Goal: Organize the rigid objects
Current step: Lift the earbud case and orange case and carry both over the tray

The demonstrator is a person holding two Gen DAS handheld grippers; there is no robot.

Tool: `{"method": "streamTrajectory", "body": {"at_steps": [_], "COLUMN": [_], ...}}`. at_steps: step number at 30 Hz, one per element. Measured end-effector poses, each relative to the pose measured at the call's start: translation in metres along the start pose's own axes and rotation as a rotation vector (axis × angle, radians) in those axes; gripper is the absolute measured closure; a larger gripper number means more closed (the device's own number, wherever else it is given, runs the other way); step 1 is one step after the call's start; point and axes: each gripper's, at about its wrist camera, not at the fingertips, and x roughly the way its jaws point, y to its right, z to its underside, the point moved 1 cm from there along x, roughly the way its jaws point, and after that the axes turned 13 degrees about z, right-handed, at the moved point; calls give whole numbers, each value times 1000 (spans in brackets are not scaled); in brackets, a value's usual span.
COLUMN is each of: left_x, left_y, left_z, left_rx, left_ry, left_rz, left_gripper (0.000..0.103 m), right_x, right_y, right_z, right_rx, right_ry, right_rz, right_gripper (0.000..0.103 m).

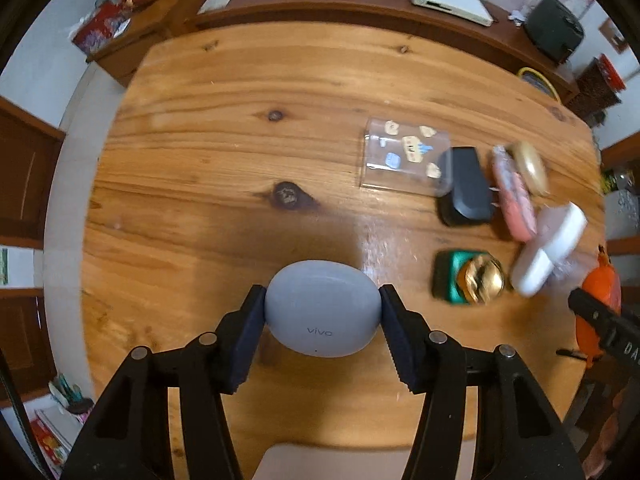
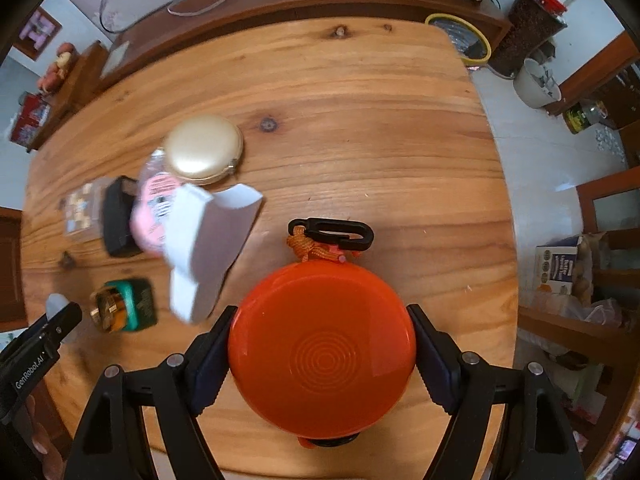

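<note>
Wooden table (image 1: pixel 240 92) seen from above, both grippers pointing down. Nearest, the left gripper (image 1: pixel 322 312) clamps a grey earbud case (image 1: pixel 322 308) between its pads; the right gripper (image 2: pixel 322 344) clamps an orange disc (image 2: pixel 322 348), whose black clip (image 2: pixel 332 234) juts beyond it. Farther out lie a green box (image 2: pixel 138 304), a white box (image 2: pixel 208 248), a pink pack (image 2: pixel 154 212), a black case (image 2: pixel 118 216), a clear box (image 1: pixel 404 156) and, farthest, a gold compact (image 2: pixel 202 146).

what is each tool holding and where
Left tool: grey oval earbud case, by its two ends. Right tool: round orange plastic case, by opposite rim edges.
</note>
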Motion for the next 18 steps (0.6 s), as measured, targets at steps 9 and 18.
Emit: {"method": "streamTrajectory", "body": {"at_steps": [9,18], "left_x": [-87,-142], "left_y": [18,25], "left_z": [40,95], "left_rx": [114,159], "left_ry": [77,132], "left_rz": [49,78], "left_gripper": [43,43], "right_x": [-77,-162], "right_y": [13,25], "right_z": [46,130], "right_rx": [15,-72], "right_ry": [123,283], "right_rz": [-148,-262], "right_gripper": [22,22]}}
